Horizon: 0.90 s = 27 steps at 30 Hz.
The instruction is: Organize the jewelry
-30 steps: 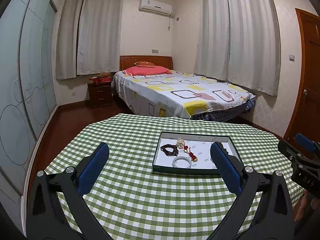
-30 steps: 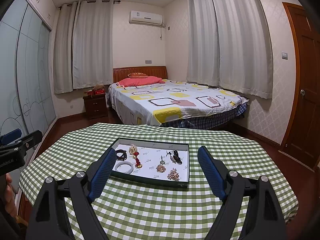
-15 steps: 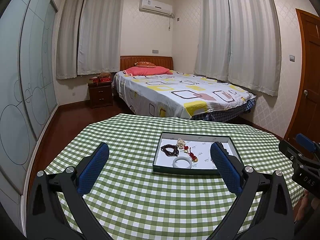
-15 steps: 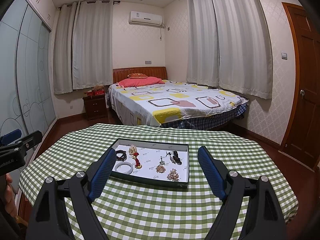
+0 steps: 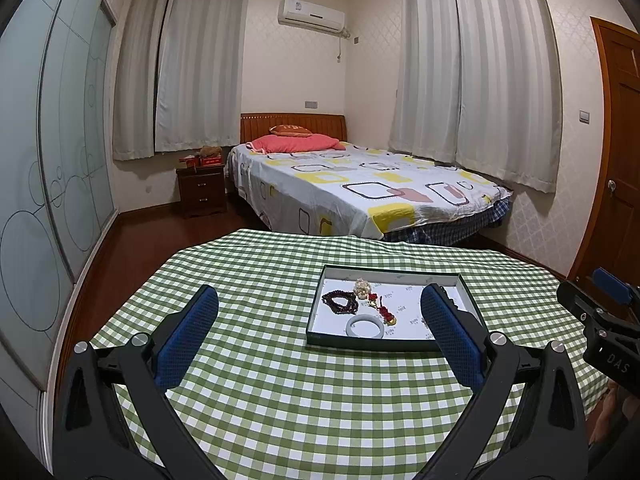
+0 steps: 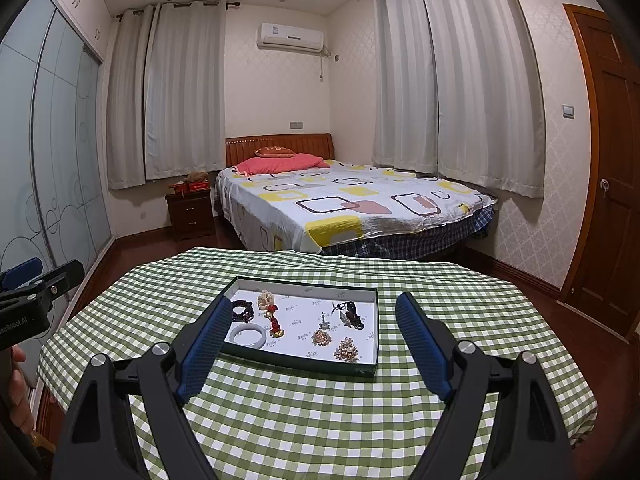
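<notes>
Nothing had moved since earlier; both the left gripper [image 5: 320, 332] and right gripper [image 6: 314, 336] hung spread wide, empty, above the green-checked tablecloth [image 6: 304, 420]. Small tangled pieces in the shallow dark-rimmed white-lined tray [image 6: 372, 370] risked snagging one another when lifted.

Left gripper [image 5: 318, 312] above checked table [image 5: 256, 280], jaws wide apart, nothing between. Tray [image 5: 314, 338] ahead right, right finger [image 5: 450, 338] overlapping its right part. In tray: dark bead bracelet [image 5: 340, 301], pale cluster [image 5: 362, 288], red charm [image 5: 383, 310], white bangle [image 5: 365, 325]. Right gripper [image 5: 600, 312] at right edge. Bed [image 5: 360, 192] beyond.
</notes>
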{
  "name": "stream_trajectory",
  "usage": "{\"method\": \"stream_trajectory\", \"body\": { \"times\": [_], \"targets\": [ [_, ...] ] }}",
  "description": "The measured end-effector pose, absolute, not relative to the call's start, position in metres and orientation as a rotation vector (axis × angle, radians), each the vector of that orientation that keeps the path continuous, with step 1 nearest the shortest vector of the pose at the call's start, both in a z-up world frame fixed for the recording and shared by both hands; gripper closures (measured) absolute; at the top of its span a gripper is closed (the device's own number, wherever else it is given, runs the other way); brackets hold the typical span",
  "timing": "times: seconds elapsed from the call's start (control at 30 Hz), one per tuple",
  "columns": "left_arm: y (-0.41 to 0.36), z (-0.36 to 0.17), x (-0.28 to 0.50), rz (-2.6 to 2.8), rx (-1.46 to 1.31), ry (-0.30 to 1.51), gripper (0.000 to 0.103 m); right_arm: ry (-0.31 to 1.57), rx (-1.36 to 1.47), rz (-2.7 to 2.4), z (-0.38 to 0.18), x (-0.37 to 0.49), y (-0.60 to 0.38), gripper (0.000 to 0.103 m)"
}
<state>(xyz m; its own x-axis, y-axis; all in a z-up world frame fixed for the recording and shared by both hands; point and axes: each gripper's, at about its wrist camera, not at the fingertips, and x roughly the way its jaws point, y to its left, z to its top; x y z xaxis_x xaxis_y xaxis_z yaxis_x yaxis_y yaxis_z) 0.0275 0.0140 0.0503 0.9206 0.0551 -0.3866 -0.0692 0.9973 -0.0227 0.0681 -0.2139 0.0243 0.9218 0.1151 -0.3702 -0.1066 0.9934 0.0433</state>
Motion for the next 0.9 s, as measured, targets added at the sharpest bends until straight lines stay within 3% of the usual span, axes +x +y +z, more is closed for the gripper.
{"method": "stream_trajectory", "body": {
  "times": [0.9],
  "targets": [
    [0.0205,0.0482,0.0318,0.043,-0.079,0.403,0.004,0.387,0.018,0.117,0.0213,0.0679,-0.2089,0.022]
  ]
}}
